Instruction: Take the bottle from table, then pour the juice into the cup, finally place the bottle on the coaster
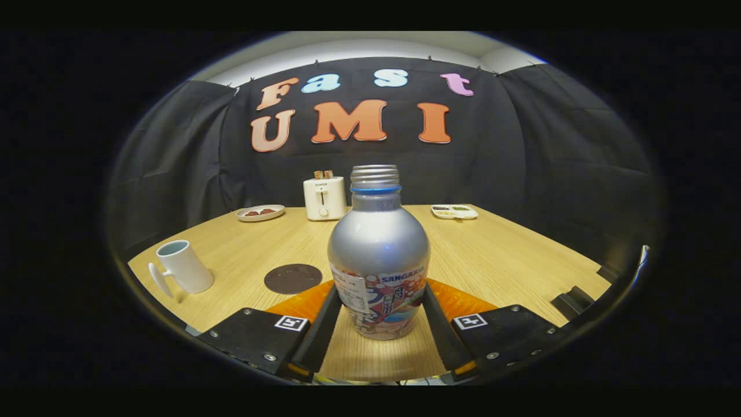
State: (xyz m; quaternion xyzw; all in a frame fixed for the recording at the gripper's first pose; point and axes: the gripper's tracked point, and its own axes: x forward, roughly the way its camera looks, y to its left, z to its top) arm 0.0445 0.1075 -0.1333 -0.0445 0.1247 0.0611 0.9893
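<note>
Your gripper has both fingers closed against the lower sides of the bottle, which stands upright on the table at frame centre. The cup sits at left, the coaster between cup and bottle.

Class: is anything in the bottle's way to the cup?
Nothing visible. The bottle stands between the gripper fingers; bare table lies between it and the cup, with the coaster flat nearby.
</note>
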